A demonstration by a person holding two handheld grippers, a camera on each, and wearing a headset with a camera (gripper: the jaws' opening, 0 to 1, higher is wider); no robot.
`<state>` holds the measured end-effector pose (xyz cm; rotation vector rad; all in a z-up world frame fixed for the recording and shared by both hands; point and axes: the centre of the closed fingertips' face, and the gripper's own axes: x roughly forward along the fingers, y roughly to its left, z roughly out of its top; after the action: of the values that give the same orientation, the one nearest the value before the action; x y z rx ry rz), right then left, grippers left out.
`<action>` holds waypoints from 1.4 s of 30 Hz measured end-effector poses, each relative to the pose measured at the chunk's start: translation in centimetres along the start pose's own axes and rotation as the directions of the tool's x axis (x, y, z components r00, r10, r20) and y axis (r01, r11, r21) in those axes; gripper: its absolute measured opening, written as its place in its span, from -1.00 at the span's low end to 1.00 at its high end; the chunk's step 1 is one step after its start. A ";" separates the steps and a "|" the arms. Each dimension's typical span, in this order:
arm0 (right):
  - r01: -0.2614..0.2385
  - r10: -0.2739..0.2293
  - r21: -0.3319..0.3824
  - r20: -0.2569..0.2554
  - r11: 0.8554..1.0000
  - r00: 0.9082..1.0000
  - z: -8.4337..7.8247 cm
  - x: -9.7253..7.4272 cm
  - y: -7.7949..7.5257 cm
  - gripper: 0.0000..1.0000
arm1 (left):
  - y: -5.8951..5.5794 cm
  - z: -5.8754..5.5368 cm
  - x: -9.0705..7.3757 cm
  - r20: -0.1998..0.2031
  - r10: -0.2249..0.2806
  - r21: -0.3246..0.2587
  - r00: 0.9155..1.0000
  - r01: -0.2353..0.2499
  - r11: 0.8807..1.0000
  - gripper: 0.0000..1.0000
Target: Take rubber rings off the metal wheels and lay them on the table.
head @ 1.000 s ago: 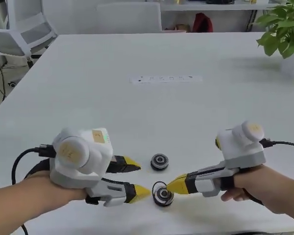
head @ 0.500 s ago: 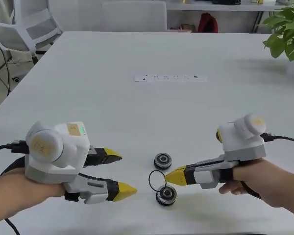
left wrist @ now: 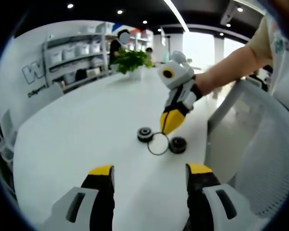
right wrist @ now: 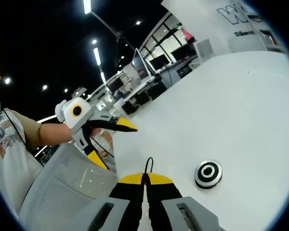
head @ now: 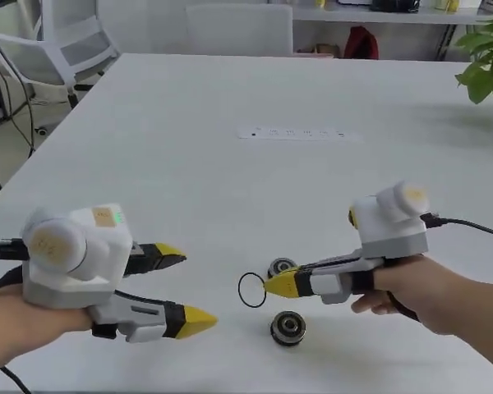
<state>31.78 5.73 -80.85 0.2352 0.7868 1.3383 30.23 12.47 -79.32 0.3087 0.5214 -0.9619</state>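
My right gripper (head: 271, 286) is shut on a thin black rubber ring (head: 251, 290), which it holds out to the left of two metal wheels. One wheel (head: 288, 327) lies flat on the white table (head: 230, 189) just in front of the gripper. The other wheel (head: 279, 267) sits partly hidden behind its jaws. My left gripper (head: 185, 286) stands open farther left, with nothing between its jaws. In the left gripper view the ring (left wrist: 158, 143) hangs from the right gripper (left wrist: 169, 126) between both wheels (left wrist: 145, 134) (left wrist: 177, 145). The right gripper view shows the ring (right wrist: 148, 166) edge-on.
A white power strip (head: 300, 133) lies flat at mid-table. A green plant (head: 485, 61) stands at the far right edge. Chairs (head: 66, 49) stand beyond the table's far left corner. A cable (head: 468, 226) trails from the right gripper.
The right gripper has pulled the ring off the near wheel and carried it up and left. The left gripper has drawn back to the left, away from that wheel.
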 end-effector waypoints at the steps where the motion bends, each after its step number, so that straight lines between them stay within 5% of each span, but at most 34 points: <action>1: 0.002 -0.002 0.000 0.000 1.000 1.000 0.0 0.1 0.0 -1.00 | 0.1 0.0 -0.1 0.002 0.006 -0.003 1.000 -0.006 1.000 0.23; 15: 0.049 -0.050 -0.042 -0.030 0.998 0.998 -0.2 2.6 -0.9 -1.00 | 0.5 -0.4 -1.0 0.010 0.043 -0.033 0.999 -0.042 0.999 0.33; 29: 0.113 -0.121 -0.098 -0.083 0.989 0.989 -1.1 3.2 -2.3 -1.00 | 0.6 -0.9 -1.2 0.002 0.041 -0.037 0.999 -0.041 0.998 0.33; 42: 0.148 -0.164 -0.171 -0.086 0.974 0.983 -0.8 2.7 -2.8 -0.53 | 0.7 -0.7 -1.3 -0.007 0.042 -0.032 0.999 -0.042 0.999 0.32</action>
<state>33.56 7.33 -84.08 -0.0237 0.7578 1.2644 29.96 14.08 -79.14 0.2932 0.5337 -0.9110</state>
